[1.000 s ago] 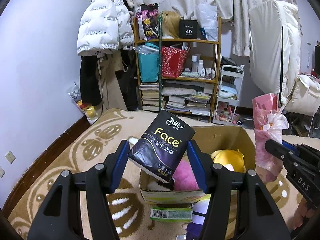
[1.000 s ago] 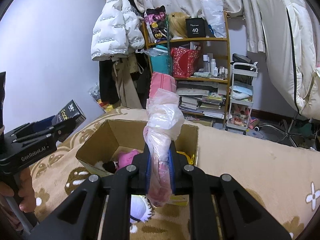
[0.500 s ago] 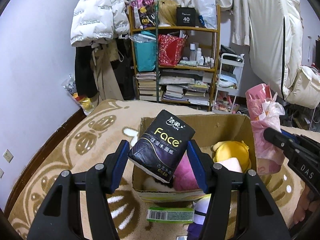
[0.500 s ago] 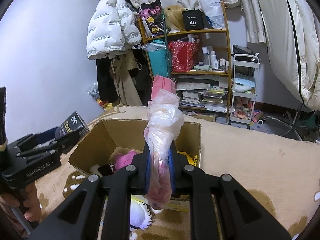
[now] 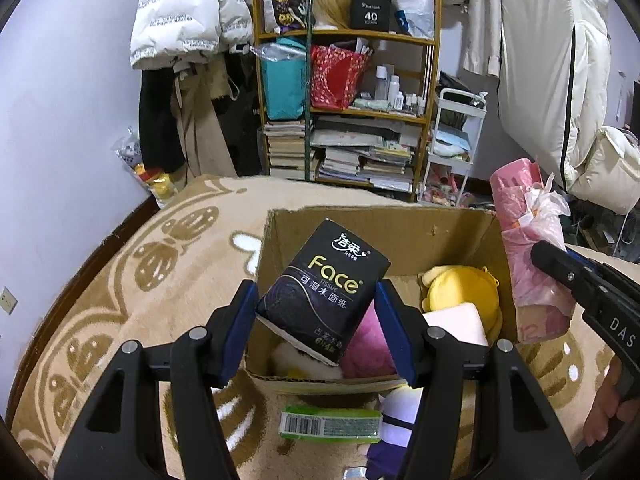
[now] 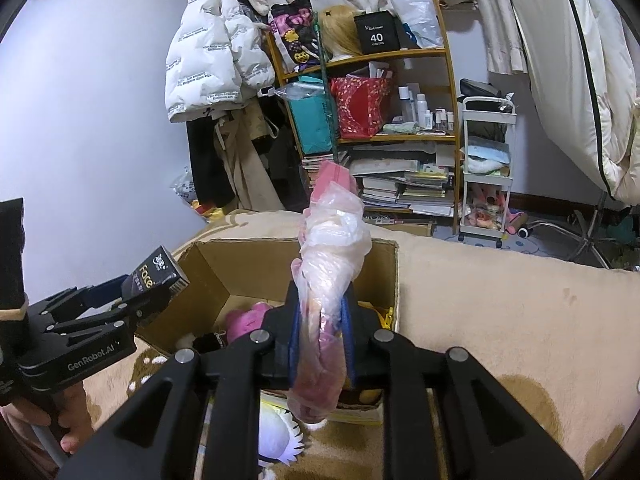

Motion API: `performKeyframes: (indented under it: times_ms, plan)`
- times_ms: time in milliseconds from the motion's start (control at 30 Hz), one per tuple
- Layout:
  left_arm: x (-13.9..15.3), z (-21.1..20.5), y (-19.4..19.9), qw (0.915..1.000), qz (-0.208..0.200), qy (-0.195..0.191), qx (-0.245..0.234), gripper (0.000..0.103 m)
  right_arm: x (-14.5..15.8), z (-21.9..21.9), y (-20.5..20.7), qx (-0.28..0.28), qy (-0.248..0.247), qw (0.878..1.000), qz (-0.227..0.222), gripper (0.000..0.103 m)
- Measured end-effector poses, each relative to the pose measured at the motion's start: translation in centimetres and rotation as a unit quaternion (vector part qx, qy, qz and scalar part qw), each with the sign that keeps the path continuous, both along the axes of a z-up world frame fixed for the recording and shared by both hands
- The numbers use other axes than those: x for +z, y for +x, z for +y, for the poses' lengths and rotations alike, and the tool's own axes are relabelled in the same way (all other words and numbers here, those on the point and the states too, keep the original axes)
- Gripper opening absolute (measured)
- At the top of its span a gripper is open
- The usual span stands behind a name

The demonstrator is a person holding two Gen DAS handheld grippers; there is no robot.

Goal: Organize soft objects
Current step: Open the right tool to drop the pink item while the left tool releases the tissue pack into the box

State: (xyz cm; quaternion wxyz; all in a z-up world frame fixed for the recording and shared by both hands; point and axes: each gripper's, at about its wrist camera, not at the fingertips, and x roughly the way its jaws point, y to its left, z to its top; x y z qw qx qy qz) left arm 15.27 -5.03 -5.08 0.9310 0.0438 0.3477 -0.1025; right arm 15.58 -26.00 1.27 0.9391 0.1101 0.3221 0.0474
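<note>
1. Your left tongs (image 5: 316, 312) clamp the black tissue pack (image 5: 324, 284) by its sides, tilted over the cardboard box (image 5: 360, 220), ready to drop in.
2. The box on the rug already holds plush toys (image 5: 460, 292), so it's the collection point.
3. Your right tongs (image 6: 320, 336) are opening around the pink bagged roll (image 6: 328, 276), still between the pads, above the box's right edge.

The left gripper (image 5: 316, 312), black with blue pads, is clamped on a black tissue pack (image 5: 322, 290), tilted downward. The right gripper (image 6: 320, 322) (same build) pinches a pink plastic-wrapped bundle (image 6: 326, 280), its jaws just easing apart. Fingers (image 6: 70, 430) wrap the left handle.
</note>
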Motion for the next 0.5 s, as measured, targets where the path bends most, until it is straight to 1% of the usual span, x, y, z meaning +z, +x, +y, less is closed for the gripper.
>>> performKeyframes:
  times_ms: [300, 400, 467, 500]
  plan:
    - [-0.9, -0.1, 0.3, 0.9998, 0.019, 0.008, 0.002, 0.061, -0.4, -0.5, 0.2, -0.009, 0.015, 1.0, 0.008, 0.022]
    - [-1.0, 0.3, 0.5, 0.9996, 0.025, 0.007, 0.009, 0.062, -0.7, -0.9, 0.3, -0.014, 0.026, 0.999, 0.015, 0.028]
    - [-1.1, 0.5, 0.5, 0.9995, 0.028, 0.006, 0.014, 0.068, -0.9, -1.1, 0.3, -0.02, 0.03, 0.999, 0.017, 0.032]
    - [-1.1, 0.6, 0.5, 0.9995, 0.028, 0.006, 0.016, 0.068, -1.0, -1.2, 0.4, -0.021, 0.033, 0.999, 0.019, 0.034]
